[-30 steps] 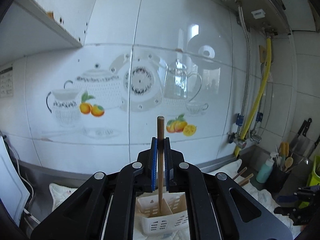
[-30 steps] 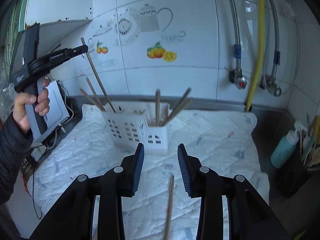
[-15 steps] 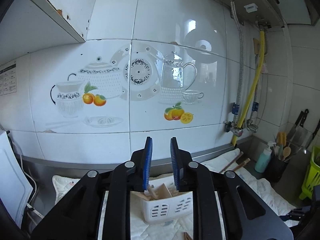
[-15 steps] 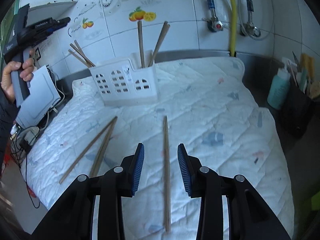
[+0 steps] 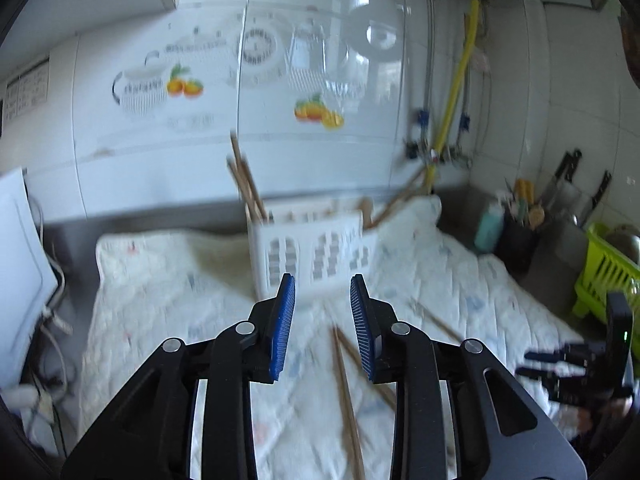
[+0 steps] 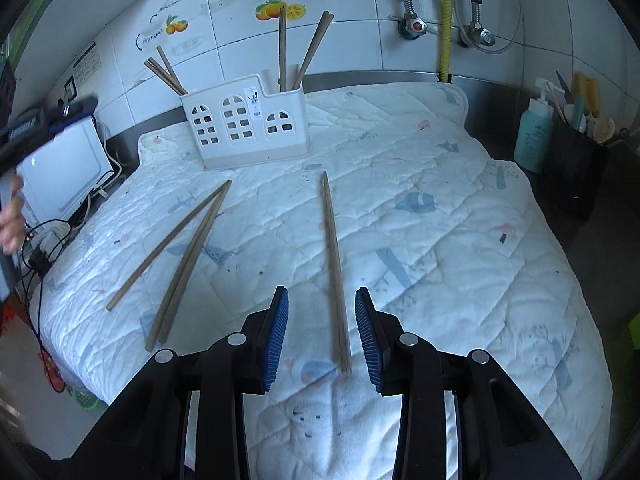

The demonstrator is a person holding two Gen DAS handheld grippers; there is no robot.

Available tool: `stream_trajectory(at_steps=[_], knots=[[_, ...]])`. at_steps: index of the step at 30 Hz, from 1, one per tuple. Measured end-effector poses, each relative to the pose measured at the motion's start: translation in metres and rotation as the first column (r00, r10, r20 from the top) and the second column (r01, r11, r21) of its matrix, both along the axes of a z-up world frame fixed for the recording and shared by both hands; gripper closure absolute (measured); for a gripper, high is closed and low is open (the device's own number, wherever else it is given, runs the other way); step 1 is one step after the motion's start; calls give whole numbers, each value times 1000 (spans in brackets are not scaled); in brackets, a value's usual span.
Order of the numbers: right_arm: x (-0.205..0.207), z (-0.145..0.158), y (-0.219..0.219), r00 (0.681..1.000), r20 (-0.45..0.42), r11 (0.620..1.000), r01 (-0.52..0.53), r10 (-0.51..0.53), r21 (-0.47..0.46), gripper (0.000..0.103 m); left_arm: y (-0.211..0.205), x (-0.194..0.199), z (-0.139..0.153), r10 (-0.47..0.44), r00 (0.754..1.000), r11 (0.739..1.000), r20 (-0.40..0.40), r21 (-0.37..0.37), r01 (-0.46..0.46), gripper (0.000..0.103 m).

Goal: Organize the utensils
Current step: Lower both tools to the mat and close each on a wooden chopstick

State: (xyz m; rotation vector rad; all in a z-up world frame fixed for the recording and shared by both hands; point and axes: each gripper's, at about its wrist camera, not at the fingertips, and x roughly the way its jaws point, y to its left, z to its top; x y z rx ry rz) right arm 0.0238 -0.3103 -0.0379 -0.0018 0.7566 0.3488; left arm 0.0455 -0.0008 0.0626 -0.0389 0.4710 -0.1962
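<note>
A white slotted utensil holder (image 6: 244, 124) stands at the back of the cloth, with chopsticks (image 6: 166, 74) leaning in its left compartment and two more (image 6: 308, 50) in its right. My right gripper (image 6: 322, 300) hangs open low over the cloth. The near end of a loose chopstick pair (image 6: 334, 256) lies between its fingers, and the pads do not touch it. More chopsticks (image 6: 188, 248) lie to the left. My left gripper (image 5: 322, 292) is in front of the holder (image 5: 312, 252), its jaws opening with nothing between them. Loose chopsticks (image 5: 344, 368) lie below it.
A white quilted cloth (image 6: 440, 220) covers the counter. A teal bottle (image 6: 534, 136) and a black pot of tools (image 6: 576, 160) stand at the right. A green basket (image 5: 604, 264) is far right. A white appliance (image 6: 60, 172) with cables sits at the left edge.
The left gripper released its chopstick into the holder, opened, then dropped and drew back from it. The right gripper came down over the chopstick pair on the cloth.
</note>
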Motion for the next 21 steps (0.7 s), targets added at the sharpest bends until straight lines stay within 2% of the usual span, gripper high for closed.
stream_trajectory(at_steps=[6,12,19,21], knots=[[-8,-9,-4,999,12,999,38,-38,-6,69,-3,-36,-69,-33,987,998,-157,-55,24,74],[-10,-19,-6,999,-5,998,52,-52,24,69,-12,-50,-116,-58,968,997,-242,-62,44,74],[-10,-21,-7,998,-3,998,59,-59,30,70,-15,-47,-140,-56,960,997,-276,-70,38,75],[-9,-23,-8,998,-6,998,61,-61,33,71,-18,-44,-143,-55,958,997,-281,-63,39,78]])
